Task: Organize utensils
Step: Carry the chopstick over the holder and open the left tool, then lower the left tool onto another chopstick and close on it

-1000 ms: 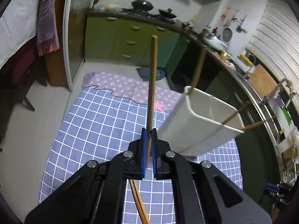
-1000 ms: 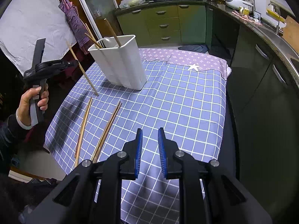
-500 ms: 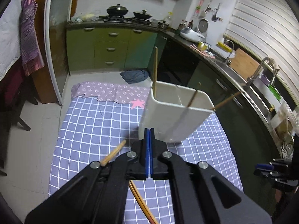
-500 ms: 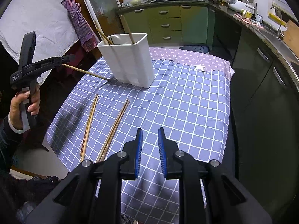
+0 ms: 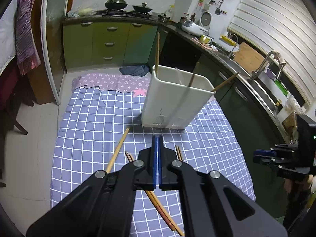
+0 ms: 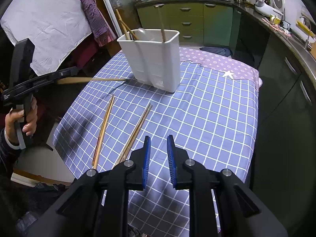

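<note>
A white utensil holder (image 5: 173, 102) (image 6: 156, 63) stands on the checked tablecloth (image 6: 207, 118) with chopsticks (image 5: 157, 51) leaning in it. My left gripper (image 5: 157, 140) (image 6: 77, 70) is shut, its blue pads together with nothing between them. A loose chopstick (image 5: 118, 150) (image 6: 94, 80) slants beside and under its left finger, its tip near the holder's base. I cannot tell what bears its thick end. Two pairs of chopsticks (image 6: 103, 126) (image 6: 138, 126) lie on the cloth. My right gripper (image 6: 158, 140) (image 5: 262, 156) hovers open over the near cloth, empty.
Green cabinets (image 5: 110, 39) and a stove with pans line the back. A dark counter with a sink (image 5: 262, 83) runs along the right, close to the table. The cloth's left edge (image 5: 57, 138) drops to a tiled floor. A hand (image 6: 21, 122) grips the left tool.
A second ago the left pads held a chopstick upright beside the holder. It has left the pads and swung down to the left, and the left gripper has backed away from the holder.
</note>
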The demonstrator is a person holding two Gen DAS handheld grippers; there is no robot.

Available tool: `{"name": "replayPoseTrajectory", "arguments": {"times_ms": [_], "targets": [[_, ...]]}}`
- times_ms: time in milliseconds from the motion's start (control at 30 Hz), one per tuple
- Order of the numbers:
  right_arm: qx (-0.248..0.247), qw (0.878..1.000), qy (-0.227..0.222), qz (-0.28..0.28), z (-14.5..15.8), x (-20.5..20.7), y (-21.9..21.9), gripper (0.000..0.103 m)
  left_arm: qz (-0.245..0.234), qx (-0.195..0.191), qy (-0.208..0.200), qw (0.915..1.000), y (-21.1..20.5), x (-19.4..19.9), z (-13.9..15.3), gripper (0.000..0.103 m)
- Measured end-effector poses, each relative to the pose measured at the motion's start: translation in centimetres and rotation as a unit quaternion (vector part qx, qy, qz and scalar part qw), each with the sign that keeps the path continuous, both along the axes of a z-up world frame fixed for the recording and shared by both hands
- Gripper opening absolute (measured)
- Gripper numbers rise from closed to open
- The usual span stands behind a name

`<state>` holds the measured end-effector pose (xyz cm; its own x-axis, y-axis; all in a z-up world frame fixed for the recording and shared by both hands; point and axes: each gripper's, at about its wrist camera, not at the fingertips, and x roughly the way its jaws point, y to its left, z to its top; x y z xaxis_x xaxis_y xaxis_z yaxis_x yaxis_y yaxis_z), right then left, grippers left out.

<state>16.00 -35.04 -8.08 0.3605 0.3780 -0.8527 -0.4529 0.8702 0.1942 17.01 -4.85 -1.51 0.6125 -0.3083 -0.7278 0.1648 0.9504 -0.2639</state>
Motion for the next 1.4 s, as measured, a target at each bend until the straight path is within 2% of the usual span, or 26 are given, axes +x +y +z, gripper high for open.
{"name": "replayPoseTrajectory", "arguments": {"times_ms": [133, 233, 267, 300, 433, 533, 600, 767, 867, 1033, 1233, 1267, 1400], "targets": [[-0.005, 1.000, 0.005, 0.009, -0.3, 0.1, 0.8, 0.017, -0.016, 0.001, 0.003, 0.9999, -0.3, -0.5, 0.4, 0.005], [-0.008, 1.000, 0.008, 0.011, -0.3, 0.2, 1.2, 0.019, -0.018, 0.010, 0.030, 0.9993, -0.1, 1.1, -0.9, 0.021], [-0.008, 1.000, 0.008, 0.011, -0.3, 0.2, 1.2, 0.021, -0.020, 0.025, 0.045, 0.9985, 0.0, 2.2, -1.9, 0.030], [-0.008, 1.000, 0.008, 0.011, -0.2, 0.1, 1.3, 0.022, -0.019, 0.036, 0.054, 0.9977, 0.1, 3.1, -2.7, 0.031], [-0.017, 1.000, 0.011, 0.012, -0.3, -0.3, 1.5, 0.024, -0.032, 0.075, 0.110, 0.9906, 0.7, 6.9, -6.1, 0.031], [-0.021, 1.000, 0.016, 0.006, -0.5, -0.5, 1.3, 0.025, -0.067, 0.108, 0.157, 0.9794, 0.3, 9.4, -8.8, 0.031], [-0.023, 1.000, 0.018, 0.002, -0.6, -0.5, 1.2, 0.025, -0.077, 0.113, 0.178, 0.9745, 0.3, 10.2, -10.0, 0.031], [-0.026, 0.999, 0.026, -0.003, -1.0, -0.4, 1.3, 0.025, -0.091, 0.152, 0.186, 0.9664, -0.5, 11.6, -11.1, 0.030], [-0.028, 0.999, 0.031, -0.003, -1.2, -0.4, 1.5, 0.025, -0.100, 0.165, 0.208, 0.9591, -0.7, 12.3, -12.0, 0.015], [-0.031, 0.999, 0.032, -0.003, -1.2, -0.4, 1.8, 0.025, -0.114, 0.168, 0.230, 0.9517, -0.8, 13.1, -13.1, 0.012], [-0.034, 0.999, 0.034, -0.008, -1.2, -0.4, 1.9, 0.025, -0.118, 0.169, 0.247, 0.9468, -0.8, 14.0, -13.9, 0.012], [-0.035, 0.999, 0.034, -0.009, -1.1, -0.4, 1.9, 0.025, -0.118, 0.169, 0.245, 0.9472, -0.6, 14.1, -14.0, 0.008], [-0.038, 0.999, 0.034, -0.010, -1.0, -0.4, 2.1, 0.025, -0.120, 0.161, 0.238, 0.9501, -0.4, 13.9, -14.0, 0.007]]}}
